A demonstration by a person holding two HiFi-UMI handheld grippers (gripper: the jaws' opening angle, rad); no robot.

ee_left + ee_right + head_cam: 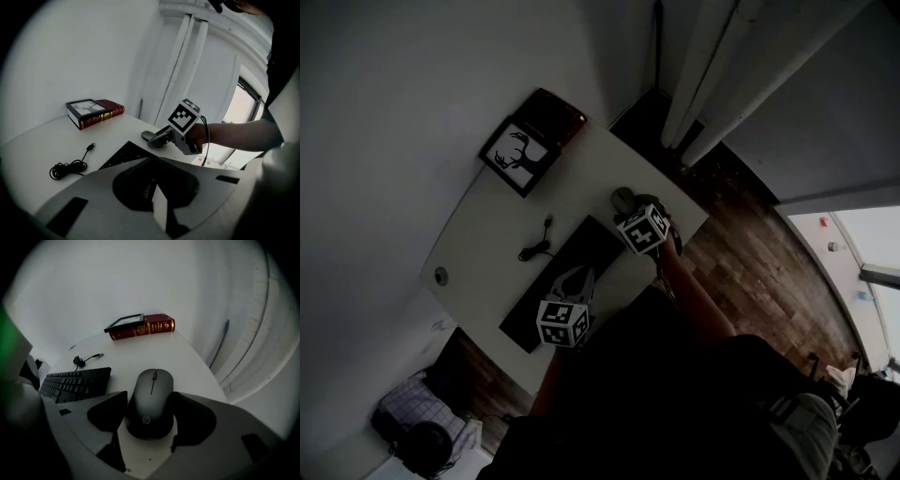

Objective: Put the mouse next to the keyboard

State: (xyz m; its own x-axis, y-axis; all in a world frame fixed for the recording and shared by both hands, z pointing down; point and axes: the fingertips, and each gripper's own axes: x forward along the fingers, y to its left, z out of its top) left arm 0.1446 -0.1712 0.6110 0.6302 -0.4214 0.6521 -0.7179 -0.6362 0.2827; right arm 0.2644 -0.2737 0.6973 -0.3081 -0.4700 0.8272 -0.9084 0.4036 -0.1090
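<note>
A dark grey mouse (pixel 151 401) lies on the white table (pixel 487 220), just right of the black keyboard (pixel 75 383). My right gripper (pixel 150 404) has a jaw against each side of the mouse and is shut on it. In the head view the mouse (pixel 623 199) sits off the keyboard's (pixel 567 267) far right end, with the right gripper (pixel 630 206) behind it. My left gripper (pixel 578 275) hovers over the keyboard's near part, shut and holding nothing. The left gripper view shows the right gripper (pixel 152 139) at the mouse (pixel 146 135).
A red book (pixel 561 117) with a framed deer picture (pixel 517 155) on it lies at the table's far left corner. A coiled black cable (pixel 536 247) lies beyond the keyboard. White pipes (pixel 703 84) stand past the table's right edge. Dark wooden floor (pixel 750 272) is to the right.
</note>
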